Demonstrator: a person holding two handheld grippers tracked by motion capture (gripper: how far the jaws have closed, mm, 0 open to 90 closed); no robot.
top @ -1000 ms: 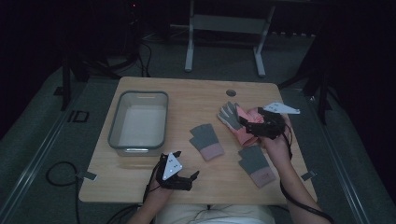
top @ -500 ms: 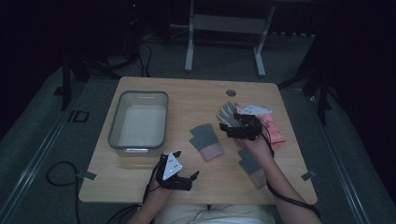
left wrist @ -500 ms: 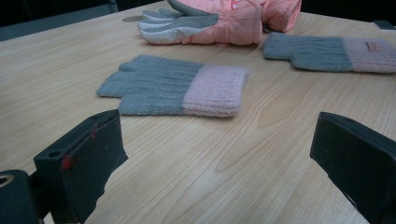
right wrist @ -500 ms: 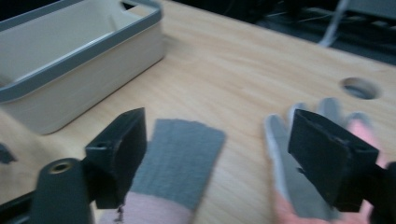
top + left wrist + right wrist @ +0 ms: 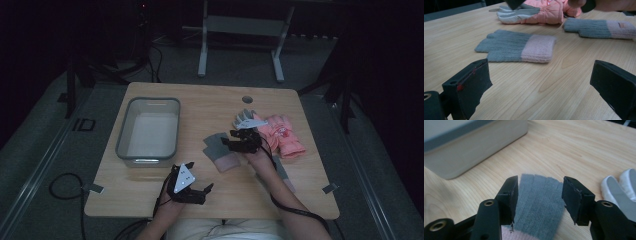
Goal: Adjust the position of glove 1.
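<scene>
Closing in on the grey knit glove

Our right claw [image 5: 537, 202], half-open, has just been closing astride the grey knit glove [image 5: 537, 207]; we press lower, pinching fabric, not table [image 5: 579, 147]. Left claw [image 5: 541, 95] rests wide open, empty.

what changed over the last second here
The right gripper came away from the pink ski glove toward the left in the high view and down onto the grey knit glove. Its jaws have just been closing and now straddle that glove's fingers, not yet clearly pinching. The left gripper, its jaws open, the gloves and the bin stayed put.
</scene>
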